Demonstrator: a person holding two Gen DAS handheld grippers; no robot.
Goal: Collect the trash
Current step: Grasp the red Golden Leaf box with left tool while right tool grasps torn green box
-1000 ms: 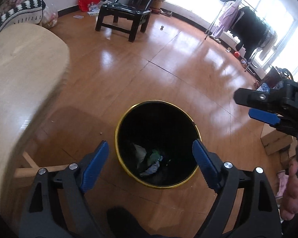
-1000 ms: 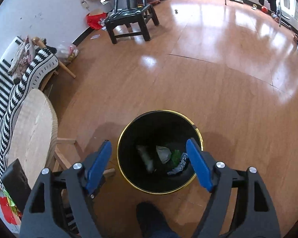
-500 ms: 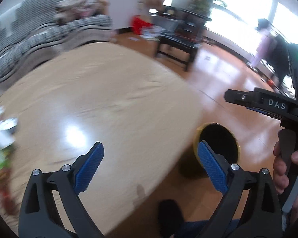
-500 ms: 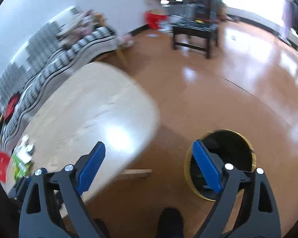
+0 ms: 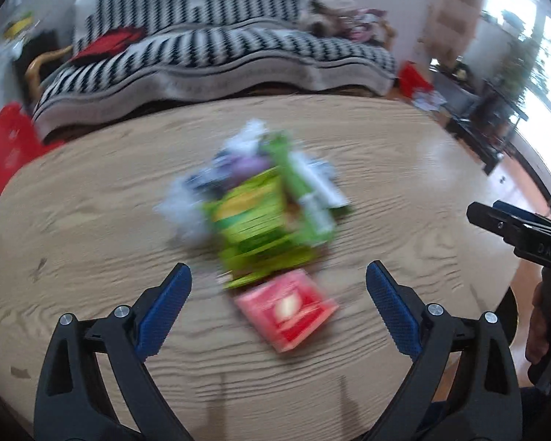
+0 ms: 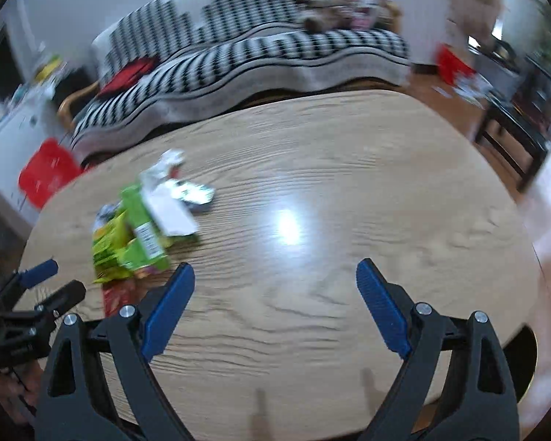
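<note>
The left gripper hangs over the wooden table with its blue pads spread wide and nothing between them. Its twin, the right gripper, is just as wide apart and just as empty, tilted down at a bare, shiny stretch of the tabletop.

From the left side of the room: a red bag sits beyond the table's far left edge, and behind the table runs a sofa draped in a black-and-white striped blanket with a red cushion on it.

The trash is heaped on the table, blurred in the left wrist view. It lies straight ahead of the left gripper, just beyond its fingertips: a white crumpled wrapper on the left, green snack packets in the middle, a white-and-green carton leaning across them, and a red packet nearest the gripper, lying roughly between the lines of its two pads but not touched by either. From the right wrist view the same heap lies off to the left, well apart from the right gripper's open jaws.

At the right edge, a hand grips the right tool's handle, with dark furniture beyond.
</note>
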